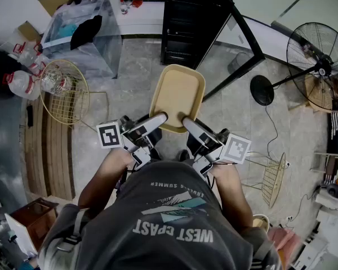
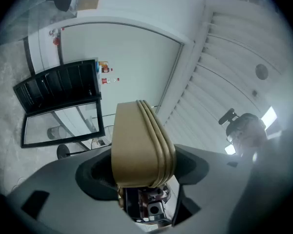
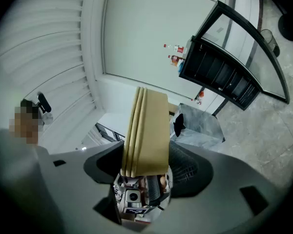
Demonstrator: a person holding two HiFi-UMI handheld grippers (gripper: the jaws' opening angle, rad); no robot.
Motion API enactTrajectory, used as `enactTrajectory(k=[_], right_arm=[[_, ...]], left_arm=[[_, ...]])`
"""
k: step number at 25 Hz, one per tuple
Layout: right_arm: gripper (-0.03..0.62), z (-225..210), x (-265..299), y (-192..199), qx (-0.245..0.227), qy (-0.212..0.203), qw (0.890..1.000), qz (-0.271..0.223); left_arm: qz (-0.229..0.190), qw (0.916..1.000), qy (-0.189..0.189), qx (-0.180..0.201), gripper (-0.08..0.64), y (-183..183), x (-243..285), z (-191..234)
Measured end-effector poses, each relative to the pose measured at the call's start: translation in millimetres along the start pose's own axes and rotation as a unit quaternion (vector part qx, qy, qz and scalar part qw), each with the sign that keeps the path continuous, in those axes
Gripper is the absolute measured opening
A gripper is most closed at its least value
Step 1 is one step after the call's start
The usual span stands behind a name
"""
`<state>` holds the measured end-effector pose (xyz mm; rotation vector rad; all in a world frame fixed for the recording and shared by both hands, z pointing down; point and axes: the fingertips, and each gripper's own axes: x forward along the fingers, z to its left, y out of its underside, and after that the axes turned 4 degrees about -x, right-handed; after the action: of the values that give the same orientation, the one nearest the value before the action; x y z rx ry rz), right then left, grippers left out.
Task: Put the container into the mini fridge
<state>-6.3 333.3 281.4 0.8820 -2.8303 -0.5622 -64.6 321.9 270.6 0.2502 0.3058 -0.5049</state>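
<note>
Container (image 1: 177, 97), tan and shallow, hung before the person, whose forearms reached forward side by side. The left gripper (image 1: 153, 124) and right gripper (image 1: 190, 126) each clamped its near edge, jaws spread wide around its thickness. Ahead stood the black mini fridge (image 1: 191, 24), its glass door (image 1: 245, 44) swung open rightward, with open floor (image 1: 135, 66) between.

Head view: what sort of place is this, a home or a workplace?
Probably a cluttered indoor workroom or studio rather than a tidy home. A fan, bags heaped at the side and a wire table stand about on a bare tiled floor.
</note>
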Motion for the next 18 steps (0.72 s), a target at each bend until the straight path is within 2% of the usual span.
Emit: enactTrajectory(k=[10, 18], right_arm=[[0.293, -5, 9, -2, 0.0, 0.005, 1.0, -0.006], [0.295, -24, 13, -27, 0.018, -0.005, 1.0, -0.002]], left_arm=[[0.005, 1.0, 0.002, -0.003, 0.318, -10, -2, 5], [-0.004, 0.9999, -0.009, -0.009, 0.318, -22, 17, 25]])
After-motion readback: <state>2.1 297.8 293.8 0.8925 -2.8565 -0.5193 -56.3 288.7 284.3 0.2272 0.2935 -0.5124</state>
